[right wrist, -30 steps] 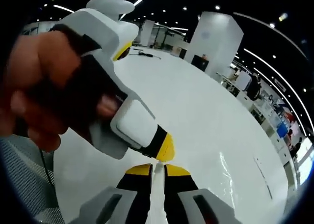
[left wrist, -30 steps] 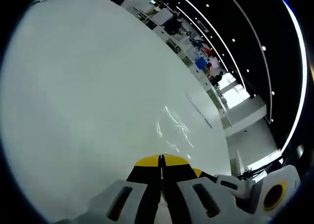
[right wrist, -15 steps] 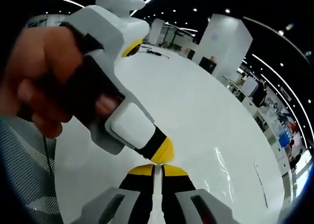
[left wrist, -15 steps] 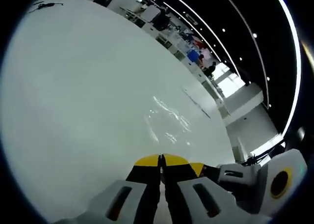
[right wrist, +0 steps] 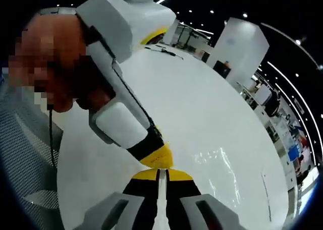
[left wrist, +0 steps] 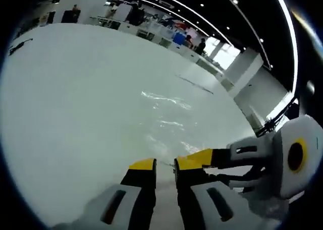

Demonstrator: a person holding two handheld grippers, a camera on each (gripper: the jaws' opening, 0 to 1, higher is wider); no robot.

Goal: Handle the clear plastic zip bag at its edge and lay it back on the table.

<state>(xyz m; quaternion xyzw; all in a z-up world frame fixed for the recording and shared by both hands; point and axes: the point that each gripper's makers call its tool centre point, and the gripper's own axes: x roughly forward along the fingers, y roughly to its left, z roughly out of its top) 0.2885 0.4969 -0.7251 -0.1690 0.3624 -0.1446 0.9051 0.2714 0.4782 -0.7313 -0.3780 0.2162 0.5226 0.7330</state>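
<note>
Clear zip bag [left wrist: 166, 121] lies flat on white table [left wrist: 75, 99]. Left gripper [left wrist: 165, 164] jaws parted beside its edge; right gripper [right wrist: 161, 172] jaws pinch that edge.

Clear bag [left wrist: 166, 124] outline too faint to trace

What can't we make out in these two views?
- Bag outline: clear film on the white table, glare streaks alone mark it in both views.
- Left gripper: jaws apart; whether any film lies between them is unclear.
- Right gripper: jaws close on a pale strip; whether it is bag film is unclear.
- Far-off desks and people: too small.
</note>
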